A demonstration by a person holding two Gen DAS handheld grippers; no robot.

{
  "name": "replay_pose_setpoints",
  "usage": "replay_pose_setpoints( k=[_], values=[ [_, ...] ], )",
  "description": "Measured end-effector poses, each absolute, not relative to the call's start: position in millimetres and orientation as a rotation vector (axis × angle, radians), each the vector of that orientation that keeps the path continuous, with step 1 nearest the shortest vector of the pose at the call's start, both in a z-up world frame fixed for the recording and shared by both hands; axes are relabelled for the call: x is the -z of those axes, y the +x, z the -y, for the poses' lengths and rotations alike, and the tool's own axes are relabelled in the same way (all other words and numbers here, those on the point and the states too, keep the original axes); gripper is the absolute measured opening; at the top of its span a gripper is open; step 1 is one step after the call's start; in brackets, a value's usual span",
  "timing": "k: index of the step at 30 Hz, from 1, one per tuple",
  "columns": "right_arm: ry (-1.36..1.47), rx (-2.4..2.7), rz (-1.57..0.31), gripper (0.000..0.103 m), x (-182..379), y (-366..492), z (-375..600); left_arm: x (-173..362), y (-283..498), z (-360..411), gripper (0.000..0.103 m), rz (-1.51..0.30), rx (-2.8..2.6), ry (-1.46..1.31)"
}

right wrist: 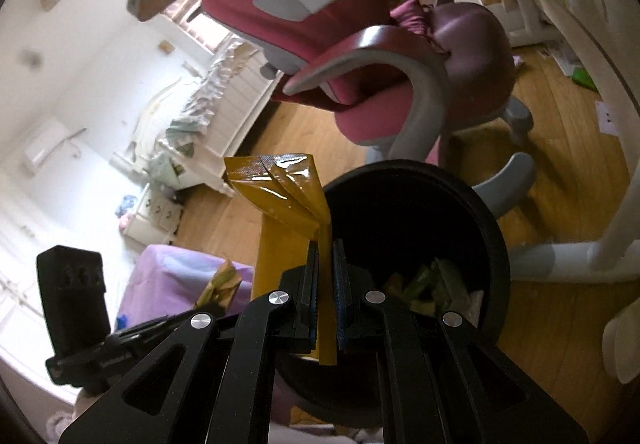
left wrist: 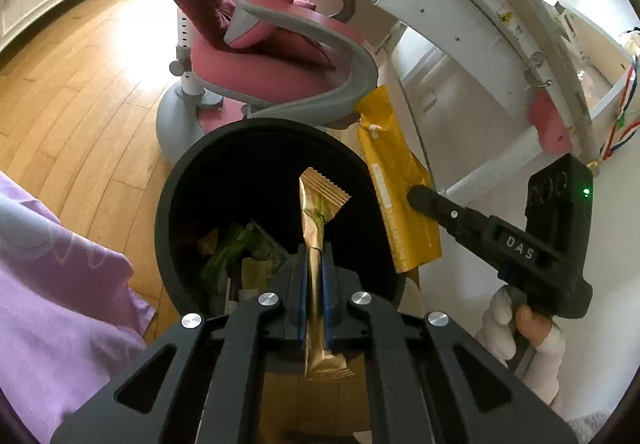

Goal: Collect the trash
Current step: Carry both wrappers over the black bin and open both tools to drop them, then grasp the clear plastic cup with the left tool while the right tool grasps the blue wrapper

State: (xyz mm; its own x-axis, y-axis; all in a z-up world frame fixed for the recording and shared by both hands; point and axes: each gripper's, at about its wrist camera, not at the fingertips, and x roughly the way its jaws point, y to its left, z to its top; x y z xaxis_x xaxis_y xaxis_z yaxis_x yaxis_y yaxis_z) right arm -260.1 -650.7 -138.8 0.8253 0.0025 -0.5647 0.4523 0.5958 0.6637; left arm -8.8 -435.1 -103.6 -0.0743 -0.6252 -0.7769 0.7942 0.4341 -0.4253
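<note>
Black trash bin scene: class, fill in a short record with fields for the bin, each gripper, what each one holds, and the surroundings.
bin: black trash bin, round, open top, on wooden floor
bin contents: green and beige wrappers at the bottom
left gripper: shut on gold wrapper, above the bin opening
right gripper: shut on yellow packet, at the bin's edge
nearby: pink chair behind the bin; purple cloth beside it

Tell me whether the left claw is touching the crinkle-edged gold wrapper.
Touching. The left wrist view shows the left claw shut on the crinkle-edged gold wrapper, its blue pads pressed against both sides, above the black bin.
</note>
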Motion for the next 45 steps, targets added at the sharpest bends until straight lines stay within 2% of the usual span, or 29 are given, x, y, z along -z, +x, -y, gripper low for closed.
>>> replay_pose_setpoints(
  k=[3,4,5,6,7,8,9,11,21,28,31,35,43,45],
  values=[
    [0.921,0.296,-0.564,0.008,144.0,-261.0,650.9,105.7,-9.5,443.0,0.015,-1.146,1.158,0.222],
    [0.929,0.304,-0.572,0.009,145.7,-261.0,652.2,105.5,-10.0,445.7,0.027,-1.146,1.149,0.237],
    [0.933,0.308,-0.577,0.015,147.2,-261.4,653.2,104.8,-11.0,448.0,0.047,-1.141,1.131,0.258],
    [0.937,0.314,-0.579,0.024,148.2,-261.7,654.5,103.2,-11.6,447.7,0.057,-1.128,1.119,0.265],
    [0.938,0.322,-0.583,0.031,149.0,-262.1,655.8,100.1,-12.5,445.0,0.074,-1.105,1.110,0.263],
    [0.934,0.329,-0.585,0.047,148.6,-262.8,655.5,95.0,-13.3,440.8,0.082,-1.069,1.102,0.252],
    [0.928,0.338,-0.583,0.059,146.9,-263.9,654.7,91.4,-13.1,437.8,0.084,-1.051,1.099,0.242],
    [0.917,0.349,-0.575,0.066,143.9,-265.8,653.6,84.7,-10.8,431.4,0.085,-1.049,1.095,0.221],
    [0.871,0.262,-0.605,0.067,125.1,-242.2,620.1,53.0,-2.1,375.3,0.088,-1.008,1.029,0.117],
    [0.780,0.151,-0.640,0.067,100.0,-209.6,571.5,21.9,12.3,288.0,0.089,-0.897,0.884,0.037],
    [0.727,0.087,-0.657,0.067,86.4,-193.7,543.8,12.0,20.8,247.8,0.094,-0.851,0.778,0.040],
    [0.639,-0.018,-0.689,0.067,66.4,-167.5,499.5,-0.4,34.2,187.1,0.094,-0.801,0.624,0.022],
    [0.419,-0.270,-0.761,0.067,26.9,-94.8,388.2,24.2,61.0,61.7,0.094,-0.822,0.348,0.028],
    [0.372,-0.326,-0.772,0.067,17.7,-76.0,361.6,35.9,68.3,43.5,0.089,-0.858,0.332,0.029]
  ],
)
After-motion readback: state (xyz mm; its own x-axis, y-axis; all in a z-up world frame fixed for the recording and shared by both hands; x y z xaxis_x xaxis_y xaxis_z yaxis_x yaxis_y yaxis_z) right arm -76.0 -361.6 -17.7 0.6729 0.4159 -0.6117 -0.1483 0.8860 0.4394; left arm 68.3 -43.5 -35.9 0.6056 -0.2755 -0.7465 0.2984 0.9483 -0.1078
